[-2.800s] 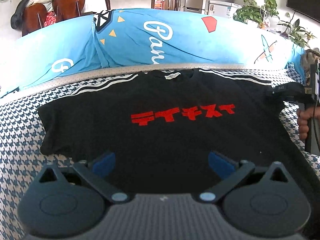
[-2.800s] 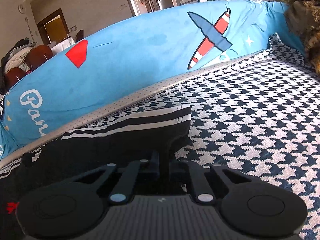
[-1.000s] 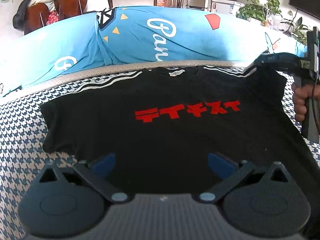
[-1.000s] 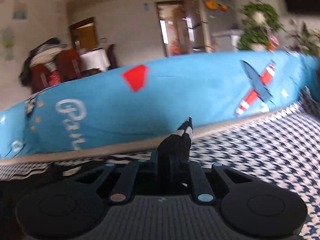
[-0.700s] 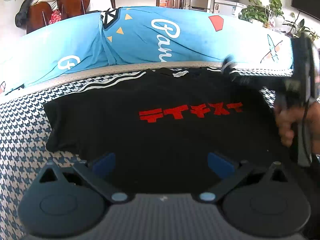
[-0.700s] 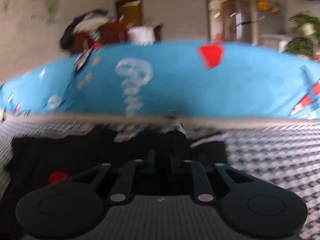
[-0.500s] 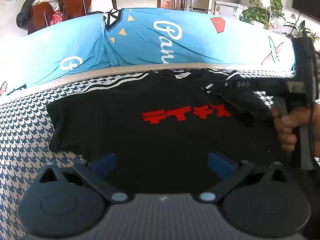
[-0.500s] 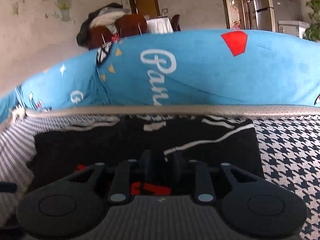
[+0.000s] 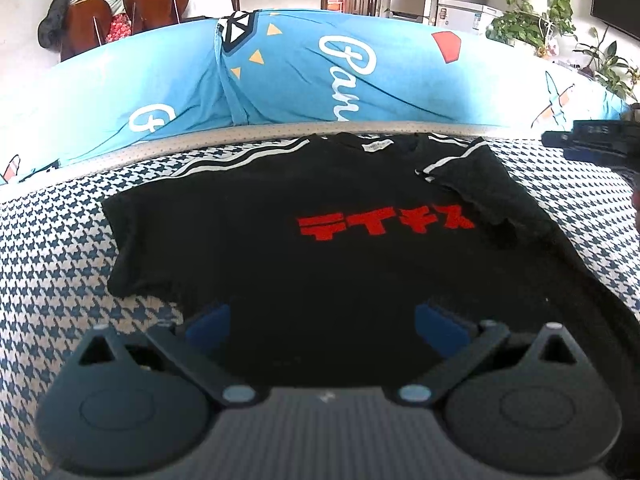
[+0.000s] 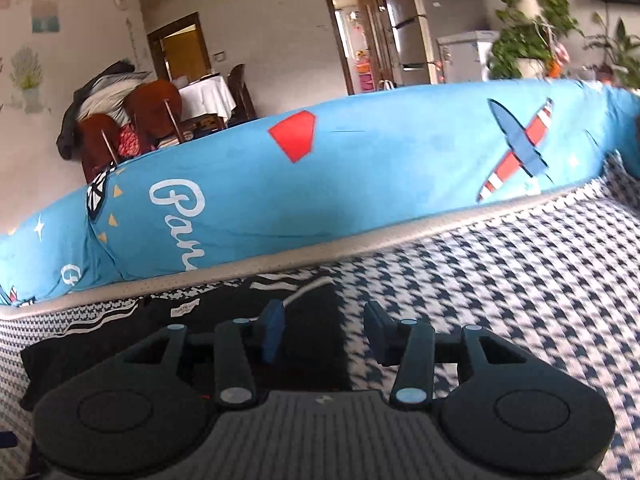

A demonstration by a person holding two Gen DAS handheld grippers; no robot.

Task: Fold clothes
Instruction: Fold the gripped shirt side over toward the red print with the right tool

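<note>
Your left gripper [image 9: 322, 322] hovers over the near hem of the shirt [image 9: 280, 280]; its jaws stand wide apart, blue pads [image 9: 208, 322] clear of the cloth, nothing between them.

The shirt lies flat, front up, on the houndstooth cover [image 9: 52, 248], straight ahead of your left gripper; collar and label [image 9: 376, 146] point away from it, toward the blue bolster [image 9: 280, 80]; hem points back at you; so the body's long axis runs along the line of the fingers, while the sleeve-to-sleeve line runs across them.

The red lettering [image 9: 384, 226] reads upright from your side, ahead and slightly right of the left gripper.

The left sleeve [image 9: 132, 240] lies spread out flat, ahead-left of that gripper; the right sleeve [image 9: 472, 176] lies folded inward over the chest, its white-striped cuff pointing toward the collar, its lower edge just covering the end of the lettering.

Your right gripper [image 10: 324, 334] is off the shirt; its jaws have just been opening and now stand parted with nothing between them; its left pad [image 10: 274, 330] sits over the shirt's folded right edge, its right pad [image 10: 378, 332] over bare cover.

In the left view the right gripper shows only as a dark tip at the far right edge, well apart from the folded sleeve.
</note>
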